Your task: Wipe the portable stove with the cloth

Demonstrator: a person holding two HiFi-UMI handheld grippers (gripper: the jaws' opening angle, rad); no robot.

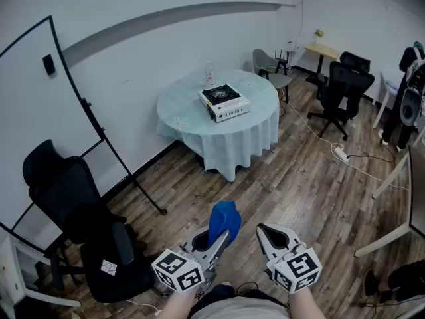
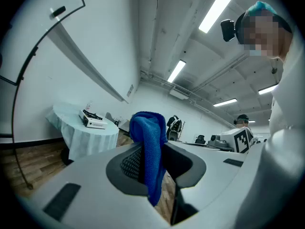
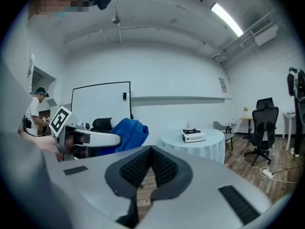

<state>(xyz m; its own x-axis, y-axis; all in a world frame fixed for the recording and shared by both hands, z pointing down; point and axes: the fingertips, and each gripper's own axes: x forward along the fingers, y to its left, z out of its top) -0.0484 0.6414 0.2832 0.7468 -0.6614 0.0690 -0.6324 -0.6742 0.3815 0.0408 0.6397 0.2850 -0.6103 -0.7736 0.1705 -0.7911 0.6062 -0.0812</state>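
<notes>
The left tongs (image 1: 222, 236) are clamped on a blue cloth (image 1: 224, 219); in the left gripper view the cloth (image 2: 148, 130) fills the gap of the tongs (image 2: 155, 154), bunched above the tips with one strip hanging down between the dark ribbed pads. The right tongs (image 1: 264, 231) are pressed together with nothing between them, as the right gripper view shows (image 3: 150, 152).

In the head view the cloth covers the left tips, and both hands are cut off by the lower edge. The cloth's long axis runs along the tongs, out past the tips.

The cube on each gripper bears black-and-white square patterns, no letters. Any print on the portable stove (image 1: 224, 102) is too small to read.

The stove sits on a round bench (image 1: 189, 115) under a pale cover, well apart from both tongs across the wood floor (image 1: 285, 191). It lies askew, one corner toward the person, black burner grate up and a pale side panel turned this way. Which side is longer cannot be told. A clear bottle (image 1: 210, 76) stands just behind it.
</notes>
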